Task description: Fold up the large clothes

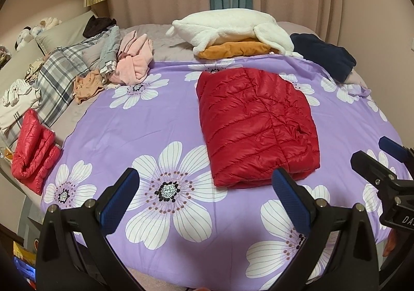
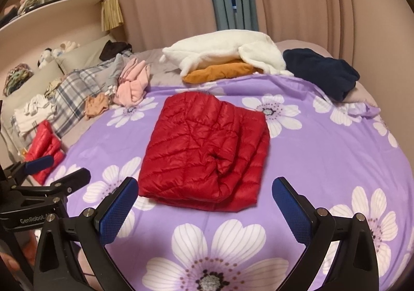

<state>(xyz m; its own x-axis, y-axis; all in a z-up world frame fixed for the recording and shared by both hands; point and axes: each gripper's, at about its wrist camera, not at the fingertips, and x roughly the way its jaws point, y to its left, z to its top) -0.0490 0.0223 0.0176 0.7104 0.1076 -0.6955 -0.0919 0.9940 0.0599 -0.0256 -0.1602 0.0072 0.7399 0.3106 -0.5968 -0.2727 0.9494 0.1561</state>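
Note:
A red quilted puffer jacket [image 1: 256,125] lies folded into a rectangle on the purple flowered sheet [image 1: 145,120]; it also shows in the right wrist view [image 2: 204,151]. My left gripper [image 1: 204,187] is open and empty, hovering above the sheet just short of the jacket's near edge. My right gripper [image 2: 204,198] is open and empty, its jaws wide apart at the jacket's near edge. The right gripper shows at the right edge of the left wrist view [image 1: 383,159], and the left gripper shows at the left of the right wrist view [image 2: 57,169].
A second folded red jacket [image 1: 33,151] lies at the left bed edge. Loose clothes [image 1: 132,60] are piled by the plaid pillows. A white fleece [image 1: 230,27] over an orange garment [image 1: 233,49] and a navy garment [image 1: 323,55] sit at the back. Curtains hang behind.

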